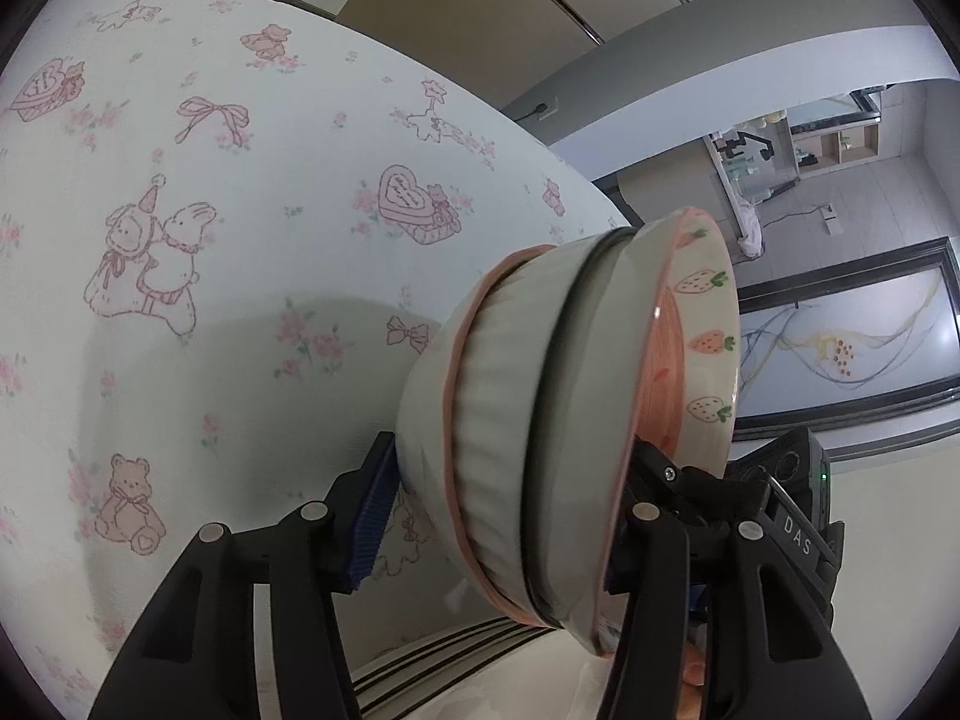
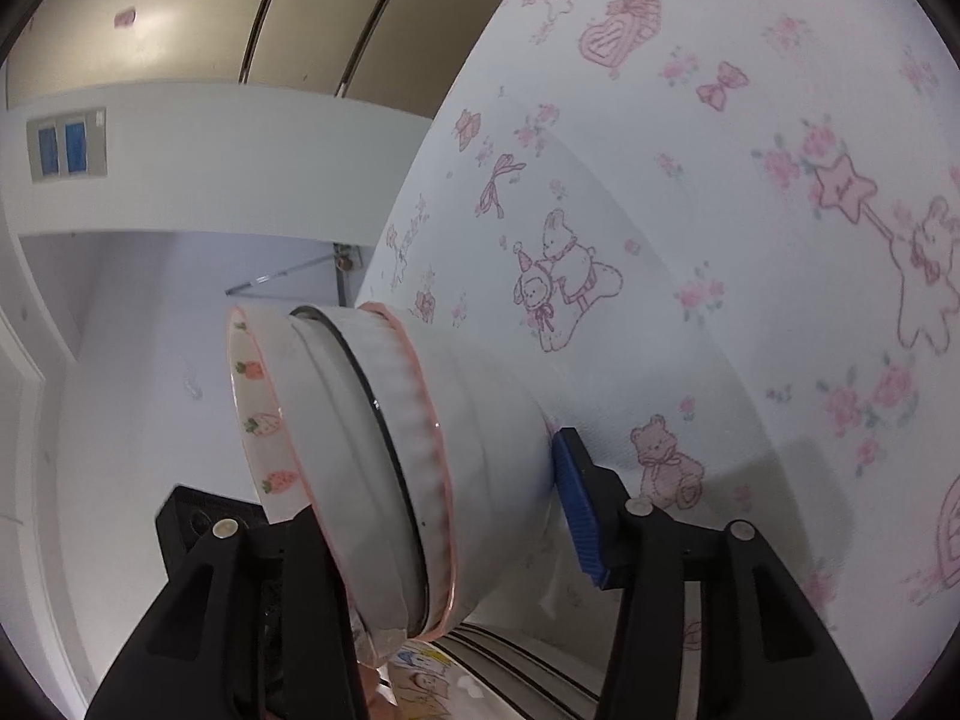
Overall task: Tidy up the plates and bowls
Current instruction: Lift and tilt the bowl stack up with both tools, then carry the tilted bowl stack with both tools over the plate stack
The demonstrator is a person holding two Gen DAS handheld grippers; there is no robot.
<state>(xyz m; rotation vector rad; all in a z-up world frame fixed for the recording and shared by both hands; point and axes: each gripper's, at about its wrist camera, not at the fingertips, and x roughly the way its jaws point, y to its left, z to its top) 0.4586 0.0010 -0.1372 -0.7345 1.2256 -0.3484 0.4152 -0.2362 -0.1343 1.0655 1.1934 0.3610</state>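
Both grippers pinch 1 stack of 3 nested bowls point(image 1: 540, 420) held on its side above the patterned tablecloth point(image 1: 210, 210) on the surface. The left gripper point(image 1: 498, 516) clamps the stack base to rim — the strawberry-printed bowl point(image 1: 702, 330) faces right. The right gripper point(image 2: 432, 516) clamps the same stack point(image 2: 384, 450) likewise.

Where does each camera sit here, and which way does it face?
Left wrist: on the left tongs, looking along them at a stack of nested bowls held on edge over the printed tablecloth; both black fingers show.
Right wrist: on the right tongs, facing the same stack of nested bowls from the opposite side; both fingers show.
Shared: the bowls and tablecloth.
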